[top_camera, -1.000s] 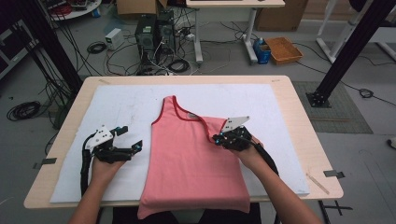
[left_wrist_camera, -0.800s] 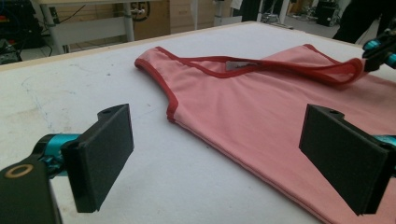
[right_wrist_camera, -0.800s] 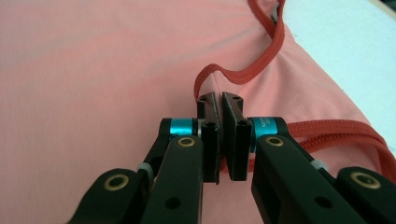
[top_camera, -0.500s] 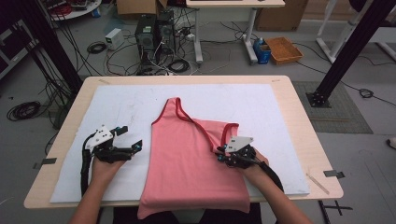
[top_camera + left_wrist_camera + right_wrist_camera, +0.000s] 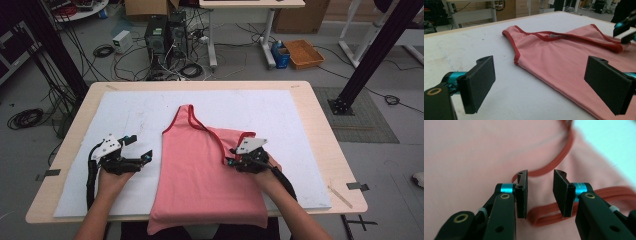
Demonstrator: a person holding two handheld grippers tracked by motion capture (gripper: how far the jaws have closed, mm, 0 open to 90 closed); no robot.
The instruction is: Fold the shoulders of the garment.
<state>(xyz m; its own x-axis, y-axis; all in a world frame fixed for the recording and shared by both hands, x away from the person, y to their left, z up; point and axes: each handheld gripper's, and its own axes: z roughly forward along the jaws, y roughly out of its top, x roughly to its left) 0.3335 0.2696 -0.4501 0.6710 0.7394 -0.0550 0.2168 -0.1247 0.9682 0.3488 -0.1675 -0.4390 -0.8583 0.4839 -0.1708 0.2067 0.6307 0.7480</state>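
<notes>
The white mat [image 5: 310, 130] carries a pink tank top [image 5: 200, 175] at its middle, long axis running front to back, its one flat strap pointing away from the person, hem toward them. The right gripper [image 5: 231, 161] rests on the folded-over strap; its jaws have just been opening and stand slightly parted, pinching nothing. The left gripper [image 5: 141, 149] sits spread wide just beside the top's left edge.

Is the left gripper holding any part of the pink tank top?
No: the left gripper rests open on the white mat, beside the tank top.

The right gripper [image 5: 231, 161] is opening its jaws over the pink sleeveless cotton top [image 5: 200, 175], having carried the red-trimmed shoulder strap [image 5: 240, 136] down from its raised position and folded it onto the fabric.
</notes>
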